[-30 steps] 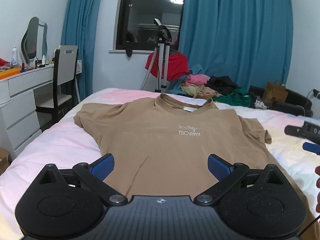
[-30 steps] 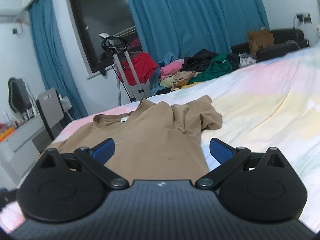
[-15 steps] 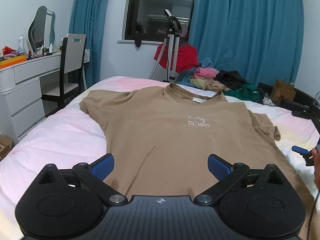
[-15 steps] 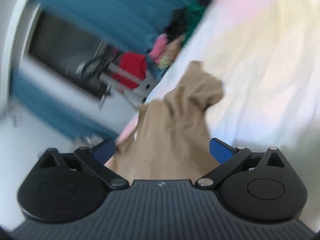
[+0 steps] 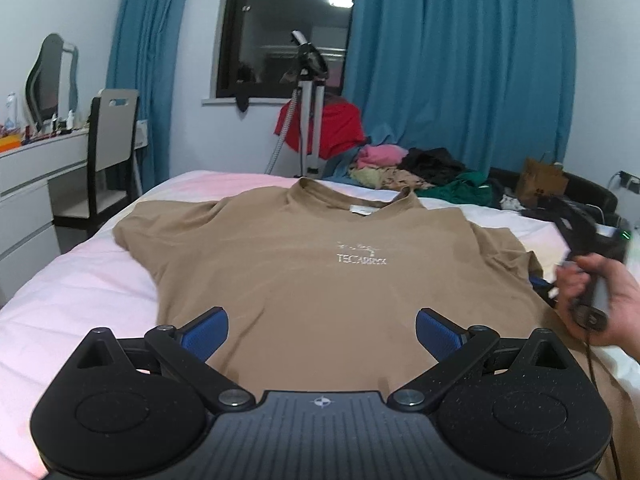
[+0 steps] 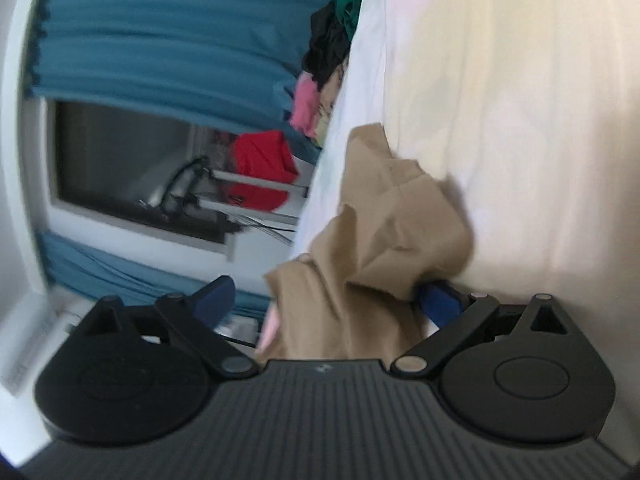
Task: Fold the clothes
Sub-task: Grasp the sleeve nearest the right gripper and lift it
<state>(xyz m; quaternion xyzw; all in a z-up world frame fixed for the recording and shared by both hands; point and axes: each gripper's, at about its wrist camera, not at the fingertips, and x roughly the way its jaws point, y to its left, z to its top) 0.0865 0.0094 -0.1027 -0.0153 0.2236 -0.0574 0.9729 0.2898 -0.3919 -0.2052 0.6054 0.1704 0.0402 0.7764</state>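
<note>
I see the bed [image 5: 80, 280] with open sheet left and right of the tan T-shirt [image 5: 320, 272], spread flat, collar toward the window. My left tongs [image 5: 322, 330] hang open above its hem. My right tongs [image 6: 326, 304], rolled sideways, gape around the crumpled sleeve edge.

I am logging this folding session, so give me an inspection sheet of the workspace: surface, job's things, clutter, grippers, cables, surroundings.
Surface: bed with a pale pink and white sheet.
Job's things: tan T-shirt spread flat, front up, collar far; its right sleeve is bunched.
Clutter: clothes pile beyond the bed.
Grippers: left gripper open above the hem; right gripper open, rolled sideways at the sleeve, held by a hand.
Cables: a dark cable hangs below the hand.
Surroundings: blue curtains, dark window, white desk, chair.
</note>
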